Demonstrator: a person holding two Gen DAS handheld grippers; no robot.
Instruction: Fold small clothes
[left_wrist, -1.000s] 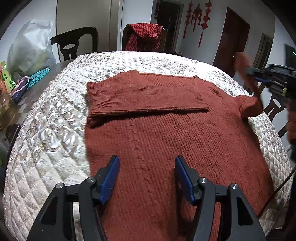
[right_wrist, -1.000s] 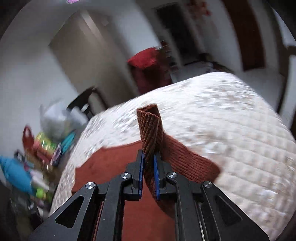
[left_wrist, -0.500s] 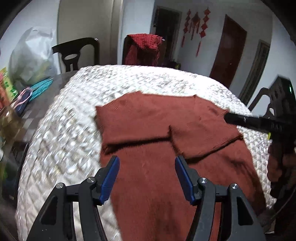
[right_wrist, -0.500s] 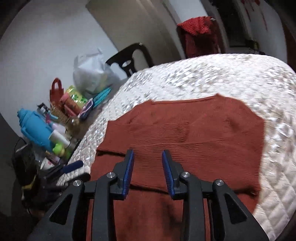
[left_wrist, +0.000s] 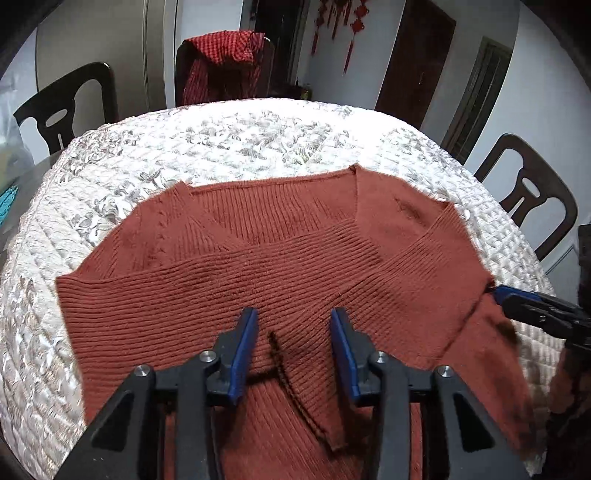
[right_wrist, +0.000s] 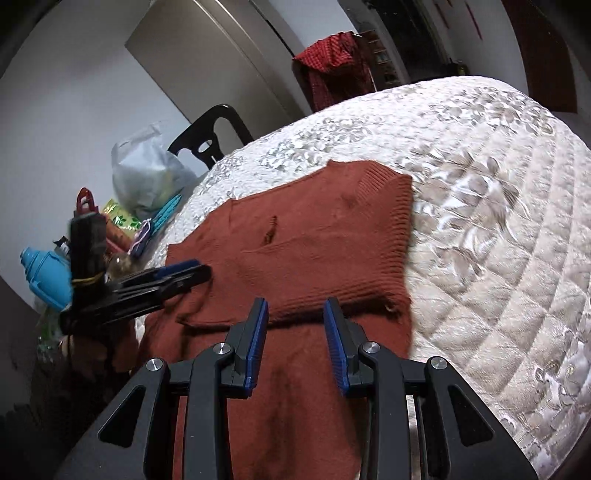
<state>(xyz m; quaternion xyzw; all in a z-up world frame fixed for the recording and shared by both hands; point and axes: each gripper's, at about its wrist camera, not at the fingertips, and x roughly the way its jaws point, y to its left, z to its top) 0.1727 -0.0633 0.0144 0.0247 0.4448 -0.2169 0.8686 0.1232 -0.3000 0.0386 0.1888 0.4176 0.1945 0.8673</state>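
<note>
Jaws: left gripper just narrowed, part open, nothing gripped; right gripper part open, empty. Sweater — flat on quilt, both sleeves crossed over the chest. Grippers hang low over it, likely placed for the body fold.

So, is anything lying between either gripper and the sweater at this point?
Nothing visible. The sweater lies bare on the quilt, both sleeves folded across it. The left gripper and right gripper hang open directly over the knit.
</note>
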